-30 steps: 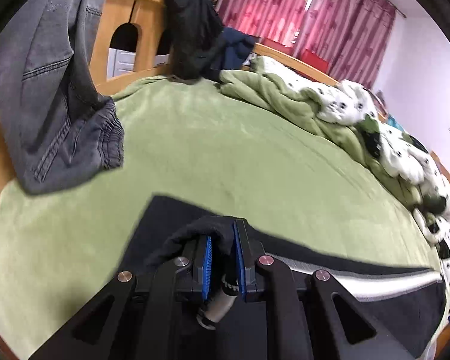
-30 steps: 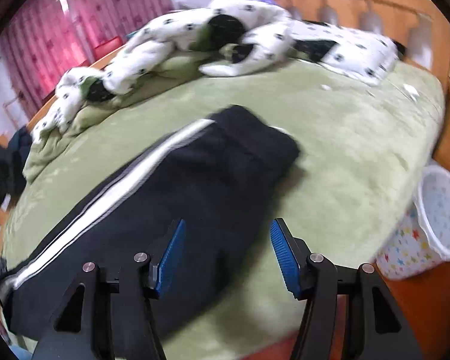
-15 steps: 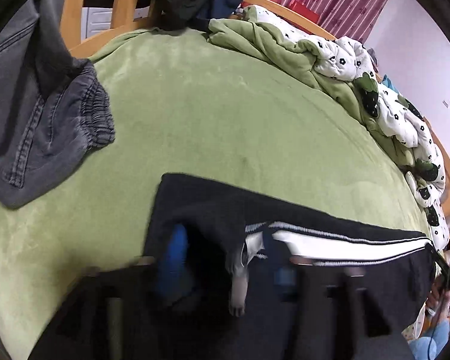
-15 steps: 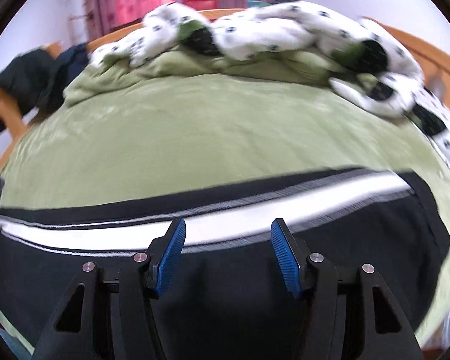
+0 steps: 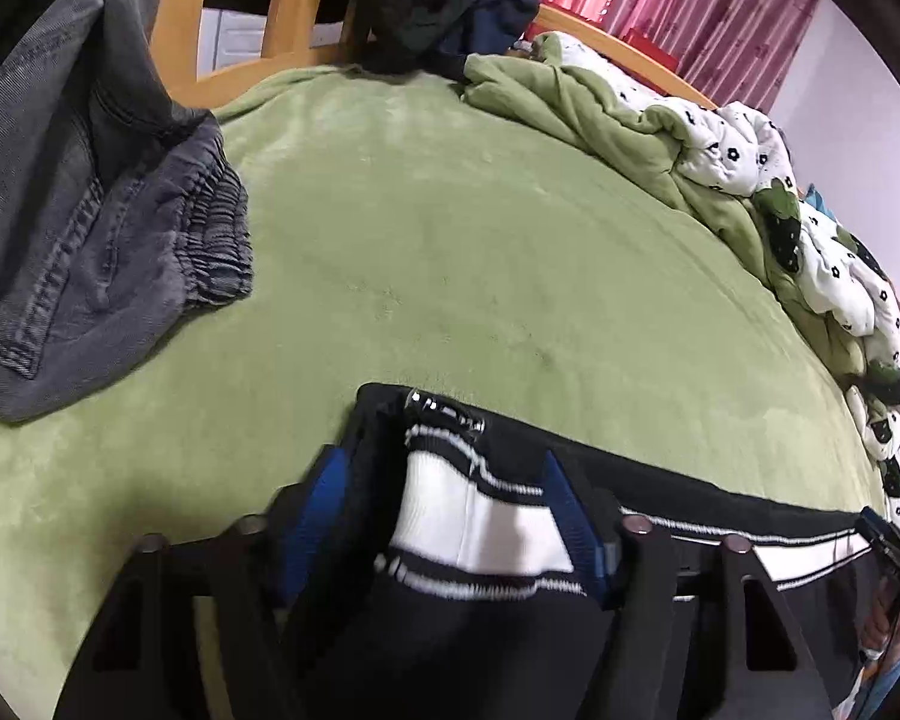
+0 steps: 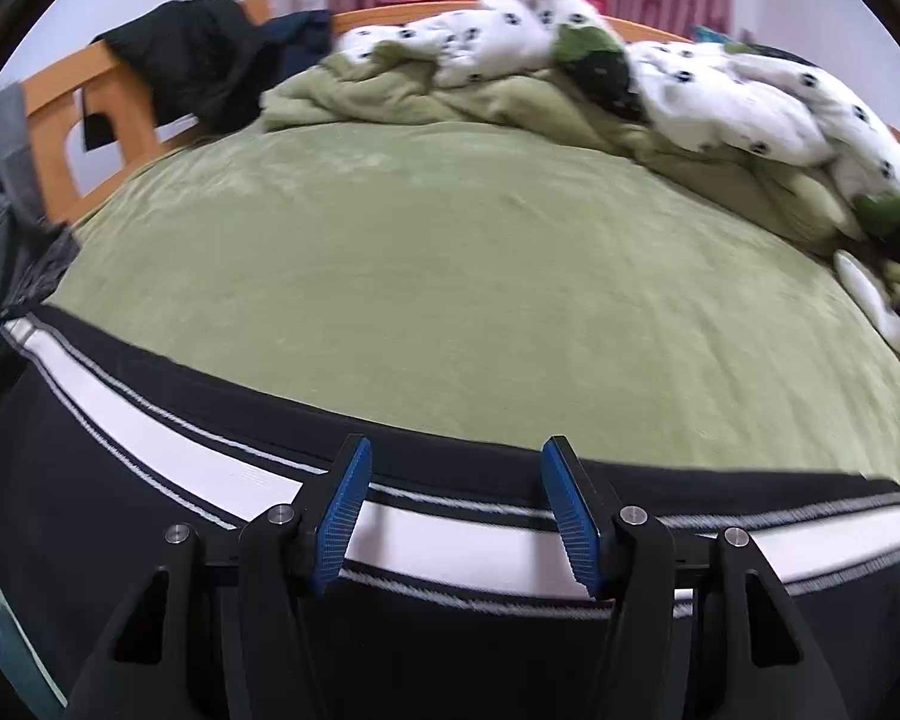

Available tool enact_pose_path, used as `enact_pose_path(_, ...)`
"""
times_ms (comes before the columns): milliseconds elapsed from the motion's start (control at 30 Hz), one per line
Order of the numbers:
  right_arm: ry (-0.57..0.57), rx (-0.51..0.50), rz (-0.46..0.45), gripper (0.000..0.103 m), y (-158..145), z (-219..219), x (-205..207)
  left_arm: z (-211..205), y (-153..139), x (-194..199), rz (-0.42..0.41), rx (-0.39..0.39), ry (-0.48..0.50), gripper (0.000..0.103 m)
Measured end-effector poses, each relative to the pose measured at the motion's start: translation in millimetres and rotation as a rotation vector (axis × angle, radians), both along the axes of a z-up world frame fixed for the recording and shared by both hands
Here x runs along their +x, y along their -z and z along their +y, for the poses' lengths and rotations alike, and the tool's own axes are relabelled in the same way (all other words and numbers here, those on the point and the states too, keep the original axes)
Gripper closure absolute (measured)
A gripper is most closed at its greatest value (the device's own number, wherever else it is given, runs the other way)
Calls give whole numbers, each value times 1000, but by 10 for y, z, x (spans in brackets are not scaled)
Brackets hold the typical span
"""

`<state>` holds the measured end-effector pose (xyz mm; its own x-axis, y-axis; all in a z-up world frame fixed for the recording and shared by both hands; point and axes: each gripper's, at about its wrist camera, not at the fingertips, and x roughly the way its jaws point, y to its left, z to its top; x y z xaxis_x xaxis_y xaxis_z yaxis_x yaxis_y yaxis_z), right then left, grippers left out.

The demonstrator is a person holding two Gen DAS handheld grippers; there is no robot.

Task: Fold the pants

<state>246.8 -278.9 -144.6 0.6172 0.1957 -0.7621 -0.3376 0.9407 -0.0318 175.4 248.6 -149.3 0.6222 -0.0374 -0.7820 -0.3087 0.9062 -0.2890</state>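
Pants (image 6: 150, 510) lay flat along the bed's (image 6: 450, 300) near edge, long axis running crosswise to both claws. My left claw (image 5: 450, 516) stood apart over one end; my right claw (image 6: 456, 510) hovered apart above the white stripe (neither gripped cloth), equally near.

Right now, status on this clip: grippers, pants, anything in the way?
Left gripper open over the waistband. Right gripper open above the white stripe. Black pants lie flat along bed's near edge. Grey jeans off left, clear.
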Motion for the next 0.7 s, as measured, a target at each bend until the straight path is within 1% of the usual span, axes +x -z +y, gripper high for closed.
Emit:
enact_pose_path(33,-18,-12,1,45,29,49,38,-3,1,24,2,9,-5,51)
enact_pose_path(67,-37,-21,6,45,66,86,78,-13,-1,33,-1,18,-5,55)
enact_pose_path(100,-57,-24,13,45,102,123,115,-23,-10,58,-5,27,-1,62)
enact_pose_path(133,-76,-26,23,45,136,162,152,-28,-14,80,-4,35,0,67)
enact_pose_path(167,-100,-30,40,45,174,213,192,-32,-17,92,-3,47,-6,69)
enact_pose_path(200,-123,-34,62,45,214,262,221,-35,-21,97,-2,58,-11,78)
enact_pose_path(233,-151,-48,89,45,269,317,240,-27,-21,90,-2,76,-18,81)
enact_pose_path(267,-185,-91,89,53,323,394,229,-23,-20,79,-7,75,-15,82)
enact_pose_path(300,-216,-135,54,65,344,453,182,-8,-21,58,-14,69,-7,83)
enact_pose_path(333,-231,-163,27,93,356,491,138,6,-28,30,-26,66,-2,84)
enact_pose_path(367,-246,-201,-6,95,358,539,80,14,-37,4,-36,65,0,84)
enact_pose_path(433,-253,-201,-54,99,318,542,6,29,-74,-66,-69,60,-3,84)
enact_pose_path(533,-227,-110,-101,100,166,412,-20,129,-166,-170,-144,5,-27,84)
enact_pose_path(567,-221,-103,-112,100,150,398,-19,175,-175,-163,-152,-11,-34,84)
enact_pose_path(633,-204,-98,-116,100,156,410,25,222,-132,-91,-146,-17,-48,84)
enact_pose_path(667,-192,-102,-115,100,198,440,49,224,-89,-48,-133,-14,-53,84)
enact_pose_path(700,-182,-105,-102,100,247,450,69,215,-23,13,-102,-3,-57,84)
